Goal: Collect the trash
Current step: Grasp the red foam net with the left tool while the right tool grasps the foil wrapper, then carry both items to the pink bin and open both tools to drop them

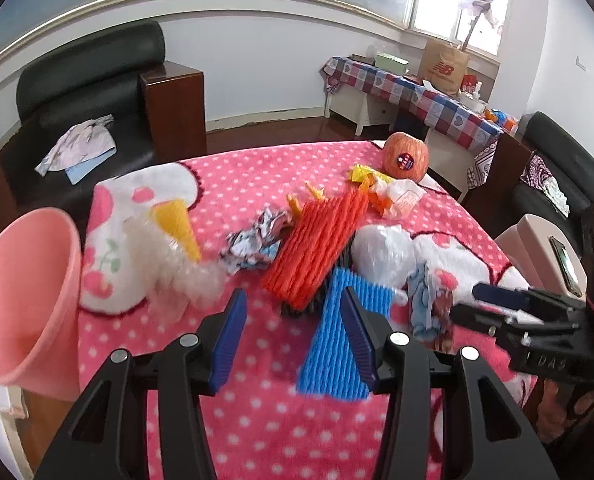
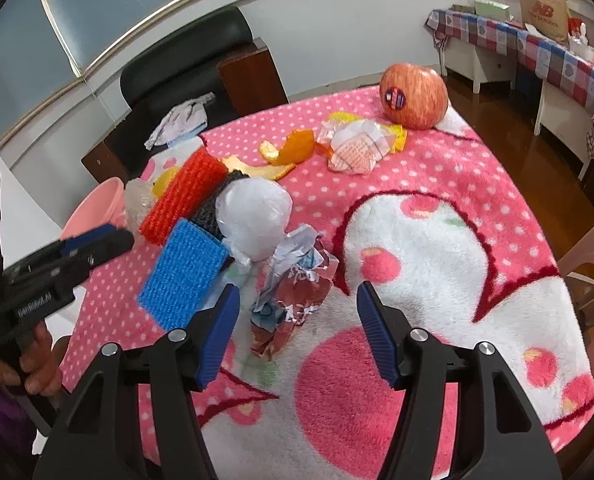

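Observation:
Trash lies on a pink dotted blanket (image 2: 437, 184): an orange foam net (image 1: 317, 248), a blue foam net (image 1: 333, 344), a white plastic bag ball (image 2: 253, 216), clear bubble wrap (image 1: 177, 264) and a crumpled printed wrapper (image 2: 293, 300). My left gripper (image 1: 293, 296) hovers open over the near ends of the orange and blue nets, its pads touching nothing. My right gripper (image 2: 297, 288) stands open around the crumpled wrapper, with gaps on both sides. A pink bin (image 1: 21, 304) lies tilted at the blanket's left edge.
An apple (image 2: 413, 94) sits at the far edge beside orange peels (image 2: 289, 148) and a white-pink wrapper (image 2: 357, 148). A second crumpled wrapper (image 1: 257, 240) and a yellow cone (image 1: 177, 224) lie left of the orange net. Black armchairs and a checked-cloth table stand behind.

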The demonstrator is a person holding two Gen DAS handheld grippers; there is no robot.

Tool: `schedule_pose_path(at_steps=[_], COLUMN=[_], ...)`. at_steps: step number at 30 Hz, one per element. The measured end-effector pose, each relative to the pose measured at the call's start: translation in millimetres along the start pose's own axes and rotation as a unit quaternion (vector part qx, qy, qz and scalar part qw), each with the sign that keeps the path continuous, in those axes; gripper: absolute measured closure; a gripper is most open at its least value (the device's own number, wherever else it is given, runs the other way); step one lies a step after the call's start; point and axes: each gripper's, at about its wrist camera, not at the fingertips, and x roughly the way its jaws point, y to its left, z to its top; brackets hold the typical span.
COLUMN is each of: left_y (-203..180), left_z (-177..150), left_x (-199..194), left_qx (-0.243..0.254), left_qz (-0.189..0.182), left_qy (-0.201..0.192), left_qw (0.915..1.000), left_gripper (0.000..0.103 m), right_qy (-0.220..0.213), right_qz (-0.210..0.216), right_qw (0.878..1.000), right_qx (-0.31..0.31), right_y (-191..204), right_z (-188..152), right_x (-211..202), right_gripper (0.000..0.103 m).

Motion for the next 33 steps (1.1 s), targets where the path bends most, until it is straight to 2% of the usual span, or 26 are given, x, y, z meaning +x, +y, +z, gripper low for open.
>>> schedule_pose_path(at_steps=[5, 8, 10, 12, 13, 14, 15, 19, 28, 33], left_y=[-6, -9, -9, -7, -7, -7, -6, -5, -1, 5], left_z=[12, 15, 16, 15, 15, 15, 14, 14, 12, 10], left_x=[19, 31, 39, 43, 43, 42, 40, 28, -14, -39], left_qx=[0.014, 0.022, 0.022, 0.017, 0.015, 0.015, 0.014, 0.008, -0.005, -0.009], left_qz=[-0.001, -0.002, -0.003, -0.006, -0.008, -0.01, -0.01, -0.016, -0.018, -0.007], left_qy=[0.008, 0.018, 0.026, 0.031, 0.029, 0.026, 0.022, 0.005, -0.037, -0.063], left_qw=[0.9999, 0.9996, 0.9994, 0.9994, 0.9994, 0.9995, 0.9996, 0.9998, 0.9992, 0.998], left_gripper=[0.057, 0.062, 0.077, 0.082, 0.091, 0.091, 0.092, 0.093, 0.093, 0.093], right_qy=[0.019, 0.032, 0.042, 0.048, 0.05, 0.051, 0.052, 0.054, 0.019, -0.007], right_qz=[0.006, 0.009, 0.012, 0.015, 0.015, 0.016, 0.017, 0.023, 0.024, 0.015], right_qw=[1.0, 0.999, 0.999, 0.999, 0.999, 0.999, 0.998, 0.998, 1.0, 1.0], right_qx=[0.005, 0.008, 0.009, 0.01, 0.01, 0.011, 0.012, 0.015, 0.008, 0.004], right_y=[-3, -4, -4, -5, -6, -6, -7, -7, -5, -5], right_z=[3, 4, 4, 4, 4, 4, 5, 4, 2, 3], right_x=[12, 21, 27, 31, 33, 34, 35, 36, 11, -8], right_gripper=[0.041, 0.041, 0.041, 0.041, 0.042, 0.046, 0.055, 0.072, 0.075, 0.075])
